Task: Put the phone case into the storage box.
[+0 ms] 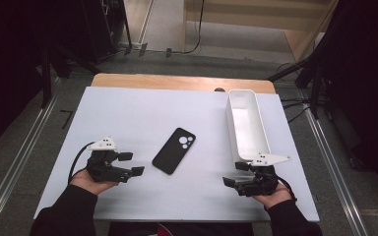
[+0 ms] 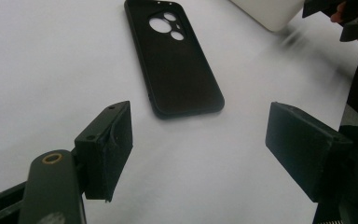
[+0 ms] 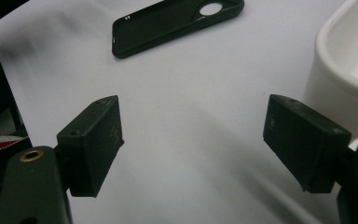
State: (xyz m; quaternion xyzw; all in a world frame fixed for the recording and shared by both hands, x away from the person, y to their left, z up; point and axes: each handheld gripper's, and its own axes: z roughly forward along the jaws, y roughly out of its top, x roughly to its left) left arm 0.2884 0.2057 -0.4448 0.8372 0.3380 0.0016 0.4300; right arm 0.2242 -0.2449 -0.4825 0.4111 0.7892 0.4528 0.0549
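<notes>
A black phone case [image 1: 173, 150] lies flat, camera cutouts up, at the centre of the white desk [image 1: 128, 113], with bare desk all around it. The left tongs [image 1: 130, 163], lower left, and right tongs [image 1: 236, 173], lower right, are both spread and hold nothing. A long white tray [image 1: 246, 123] stands right of the case, its near end just beside the right tongs.

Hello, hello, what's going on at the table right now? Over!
Left tool and right tool both open, holding nothing. Black phone case flat on table between them, untouched. White bin stands beside right tool, nothing blocking.
</notes>
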